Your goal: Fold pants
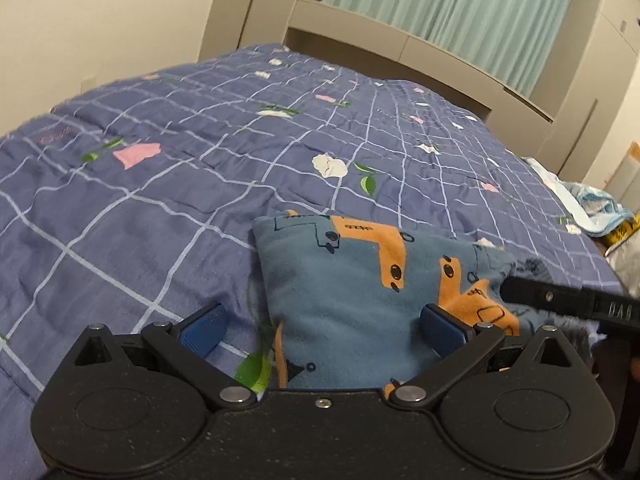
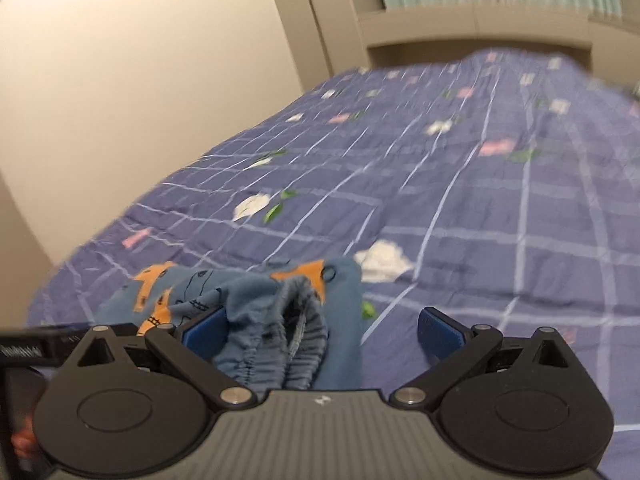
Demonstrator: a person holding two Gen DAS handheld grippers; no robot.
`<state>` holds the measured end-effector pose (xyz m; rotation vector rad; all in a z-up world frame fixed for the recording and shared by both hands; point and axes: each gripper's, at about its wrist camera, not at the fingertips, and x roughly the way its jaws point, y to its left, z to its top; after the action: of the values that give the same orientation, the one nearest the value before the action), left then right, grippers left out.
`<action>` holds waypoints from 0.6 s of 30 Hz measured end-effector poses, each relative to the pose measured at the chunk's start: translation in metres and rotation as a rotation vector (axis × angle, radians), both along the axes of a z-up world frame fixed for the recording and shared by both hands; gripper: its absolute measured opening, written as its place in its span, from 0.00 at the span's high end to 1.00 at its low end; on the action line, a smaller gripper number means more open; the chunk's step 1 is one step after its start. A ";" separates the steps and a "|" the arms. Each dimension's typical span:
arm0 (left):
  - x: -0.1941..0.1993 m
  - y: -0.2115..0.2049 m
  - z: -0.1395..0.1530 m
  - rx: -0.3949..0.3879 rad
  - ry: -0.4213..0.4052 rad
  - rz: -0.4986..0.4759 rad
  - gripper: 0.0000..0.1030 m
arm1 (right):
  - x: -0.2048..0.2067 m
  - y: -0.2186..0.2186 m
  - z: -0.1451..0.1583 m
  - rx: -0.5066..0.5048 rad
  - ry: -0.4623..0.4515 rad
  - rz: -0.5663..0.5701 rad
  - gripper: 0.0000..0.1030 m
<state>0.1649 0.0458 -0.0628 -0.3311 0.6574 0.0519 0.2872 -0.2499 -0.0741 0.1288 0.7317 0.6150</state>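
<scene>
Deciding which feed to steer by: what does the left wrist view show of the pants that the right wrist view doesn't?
Left wrist only: the pants as a flat folded block, and clutter at the bed's right edge. Right wrist only: the bunched elastic waistband. Both: the purple checked quilt, the headboard, teal curtains, open tongs.

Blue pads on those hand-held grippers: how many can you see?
4. Left hand-held gripper: one pad over the quilt, one over the pants. Right hand-held gripper: one at the waistband, one over quilt.
</scene>
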 end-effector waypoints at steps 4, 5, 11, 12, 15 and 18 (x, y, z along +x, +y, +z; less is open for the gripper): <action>-0.002 -0.004 -0.003 0.031 -0.017 -0.004 0.00 | 0.000 -0.004 -0.005 0.034 0.005 0.006 0.00; -0.001 -0.003 -0.002 0.032 -0.013 -0.007 0.00 | 0.000 -0.004 -0.006 0.034 0.004 0.009 0.00; -0.002 0.003 0.003 0.008 0.020 -0.025 0.00 | -0.006 -0.010 -0.004 0.083 -0.020 0.015 0.01; -0.003 0.005 0.004 -0.002 0.027 -0.026 0.00 | -0.008 -0.012 -0.004 0.102 -0.023 0.021 0.01; -0.006 0.009 0.007 -0.037 0.054 -0.032 0.00 | -0.009 -0.014 -0.004 0.130 -0.011 0.022 0.03; -0.010 0.014 0.007 -0.099 0.062 -0.047 0.00 | -0.009 -0.017 -0.004 0.141 -0.010 0.009 0.13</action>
<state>0.1551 0.0600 -0.0554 -0.4101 0.7301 -0.0156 0.2781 -0.2670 -0.0782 0.2526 0.6795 0.6751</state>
